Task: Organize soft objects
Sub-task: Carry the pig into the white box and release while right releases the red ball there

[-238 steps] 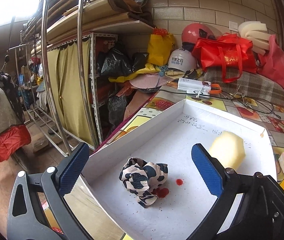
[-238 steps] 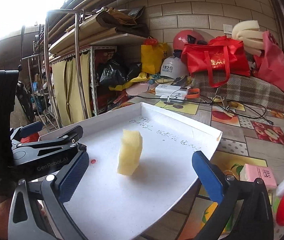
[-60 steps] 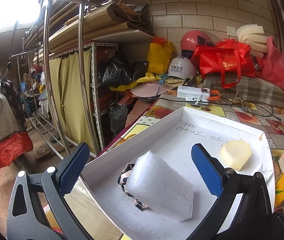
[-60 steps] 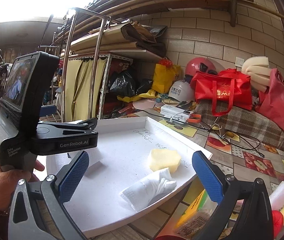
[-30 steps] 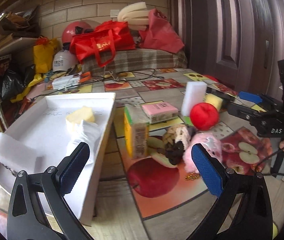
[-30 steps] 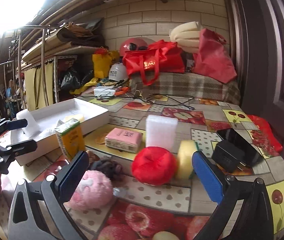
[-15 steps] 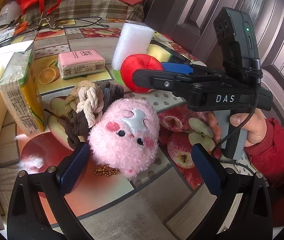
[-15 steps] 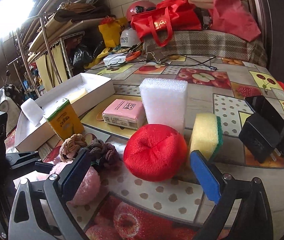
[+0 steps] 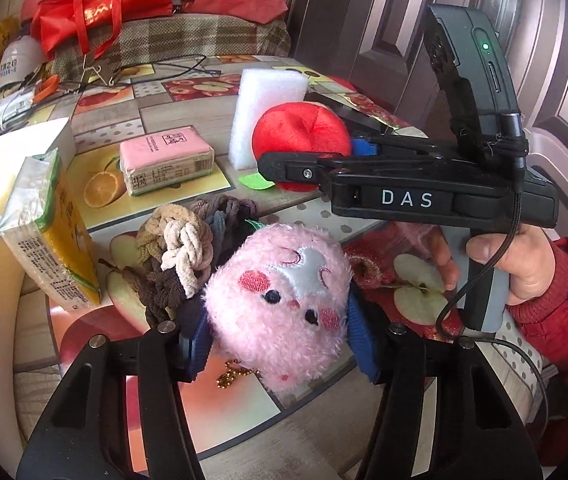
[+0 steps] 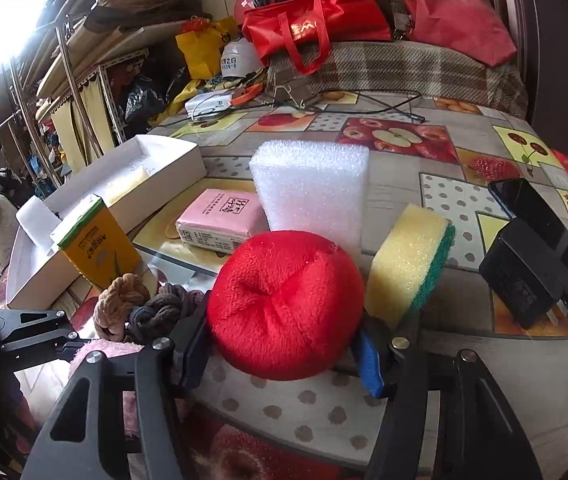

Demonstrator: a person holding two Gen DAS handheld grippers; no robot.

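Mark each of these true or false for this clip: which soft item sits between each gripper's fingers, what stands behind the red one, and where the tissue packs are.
1. The left gripper has the fluffy pink plush ball with a stitched face between its fingers. True; the jaws are closing on it.
2. The right gripper is around the yellow and green scouring sponge. False; it brackets the round red plush cushion, the sponge stands beside it.
3. A white foam block stands upright behind the red cushion. True.
4. The pink tissue pack lies inside the white cardboard tray. False; it lies on the fruit-patterned tablecloth beside the tray.
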